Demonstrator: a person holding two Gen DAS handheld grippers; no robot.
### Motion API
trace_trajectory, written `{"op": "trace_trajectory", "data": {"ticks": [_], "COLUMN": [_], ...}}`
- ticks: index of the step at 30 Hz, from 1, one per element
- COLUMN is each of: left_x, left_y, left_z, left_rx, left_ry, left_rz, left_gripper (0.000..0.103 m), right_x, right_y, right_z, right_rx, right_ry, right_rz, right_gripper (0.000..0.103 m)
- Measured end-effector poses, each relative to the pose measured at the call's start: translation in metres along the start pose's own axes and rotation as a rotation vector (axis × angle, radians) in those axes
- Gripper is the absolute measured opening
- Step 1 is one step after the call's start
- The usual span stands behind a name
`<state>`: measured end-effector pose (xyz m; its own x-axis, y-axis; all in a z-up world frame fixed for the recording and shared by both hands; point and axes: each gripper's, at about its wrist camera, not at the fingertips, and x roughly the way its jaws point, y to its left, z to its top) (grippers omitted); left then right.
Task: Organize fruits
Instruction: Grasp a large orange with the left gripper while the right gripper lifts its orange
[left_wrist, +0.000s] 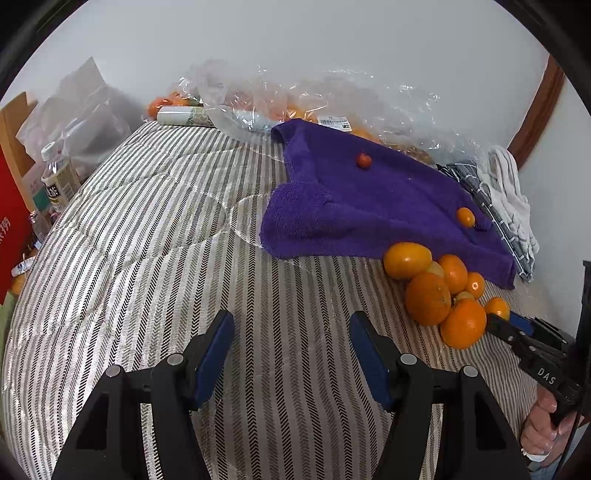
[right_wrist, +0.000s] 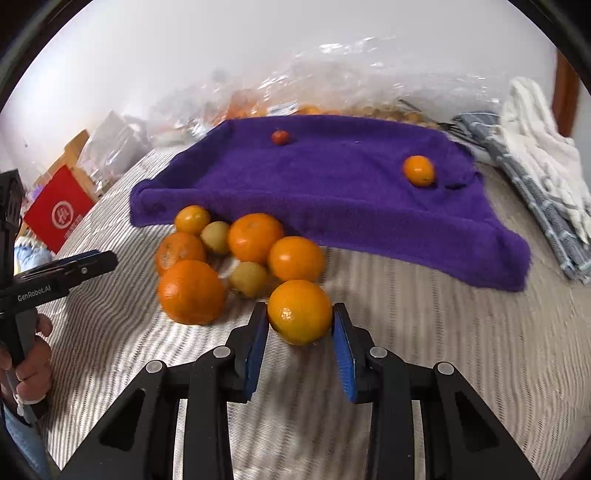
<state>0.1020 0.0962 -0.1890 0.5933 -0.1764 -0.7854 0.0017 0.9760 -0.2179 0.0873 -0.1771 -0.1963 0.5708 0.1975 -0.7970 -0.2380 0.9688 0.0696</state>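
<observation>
orange fruit (right_wrist: 299, 312) is sitting squarely between the blue pads of the right gripper (right_wrist: 300, 334), at the near edge of the pile (right_wrist: 236, 254) on the striped bedcover (right_wrist: 443, 350); the left gripper (left_wrist: 291, 354) is hanging half-open, empty, farther off.

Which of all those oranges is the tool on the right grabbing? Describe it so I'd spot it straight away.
Find the purple towel on the striped bedcover; a heap of oranges lies against its near edge. The orange in question is at the heap's front, nearest the camera. Unlike its neighbours, it sits between the blue pads of the right hand-held gripper, which press on both its sides.
</observation>
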Motion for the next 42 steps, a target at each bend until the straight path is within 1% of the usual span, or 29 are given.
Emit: {"op": "trace_trajectory", "data": {"ticks": [4,6,7,8,9,12,14,15,18,21,23,24,28,30,32,34,37,42], "left_x": [0.004,0.004,0.003,0.003,0.004,0.009,0.014,0.015,0.019,0.025,0.031,0.032,0.037,0.038,0.039,0.038,0.034,0.021], "left_y": [-0.009,-0.019,-0.028,-0.033,-0.044,-0.063,-0.069,-0.074,-0.086,-0.092,-0.094,-0.094,-0.1,-0.1,-0.101,-0.102,-0.102,-0.09], "left_z": [0.001,0.0,-0.001,-0.001,-0.002,-0.007,-0.009,-0.009,-0.007,-0.005,-0.002,0.0,0.003,0.003,0.004,0.004,0.004,0.006], "left_rx": [0.016,0.009,0.01,0.019,0.05,0.118,0.13,0.144,0.178,0.19,0.185,0.186,0.182,0.176,0.17,0.178,0.181,0.13], "left_ry": [0.01,0.028,0.034,0.035,0.04,0.047,0.063,0.051,0.059,0.054,0.058,0.05,0.035,0.029,0.027,0.025,0.019,-0.044], "left_rz": [0.003,-0.056,-0.103,-0.117,-0.12,-0.09,-0.082,-0.067,-0.056,-0.042,-0.03,-0.029,-0.03,-0.022,-0.04,-0.073,-0.099,-0.173], "left_gripper": [0.062,0.062,0.063,0.063,0.063,0.063,0.063,0.063,0.063,0.063,0.064,0.064,0.064,0.061,0.054,0.04,0.039,0.039], "right_x": [-0.011,-0.015,-0.016,-0.019,-0.021,-0.029,-0.032,-0.033,-0.038,-0.036,-0.03,-0.028,-0.027,-0.026,-0.026,-0.026,-0.026,-0.029], "right_y": [-0.024,-0.039,-0.043,-0.05,-0.057,-0.068,-0.072,-0.076,-0.082,-0.082,-0.077,-0.075,-0.071,-0.073,-0.076,-0.078,-0.078,-0.078], "right_z": [-0.004,-0.007,-0.008,-0.01,-0.011,-0.015,-0.019,-0.021,-0.023,-0.023,-0.024,-0.024,-0.022,-0.022,-0.022,-0.022,-0.022,-0.021], "right_rx": [0.024,0.049,0.061,0.079,0.096,0.112,0.118,0.132,0.16,0.16,0.146,0.141,0.117,0.125,0.136,0.144,0.151,0.159], "right_ry": [-0.013,-0.02,-0.022,-0.025,-0.025,-0.045,-0.047,-0.047,-0.071,-0.068,-0.056,-0.043,-0.048,-0.043,-0.046,-0.049,-0.045,-0.057], "right_rz": [-0.061,-0.089,-0.095,-0.101,-0.1,-0.113,-0.119,-0.11,-0.081,-0.065,-0.073,-0.075,-0.071,-0.066,-0.056,-0.049,-0.044,-0.04], "right_gripper": [0.035,0.035,0.035,0.035,0.035,0.035,0.035,0.035,0.035,0.035,0.035,0.035,0.035,0.035,0.035,0.035,0.035,0.035]}}
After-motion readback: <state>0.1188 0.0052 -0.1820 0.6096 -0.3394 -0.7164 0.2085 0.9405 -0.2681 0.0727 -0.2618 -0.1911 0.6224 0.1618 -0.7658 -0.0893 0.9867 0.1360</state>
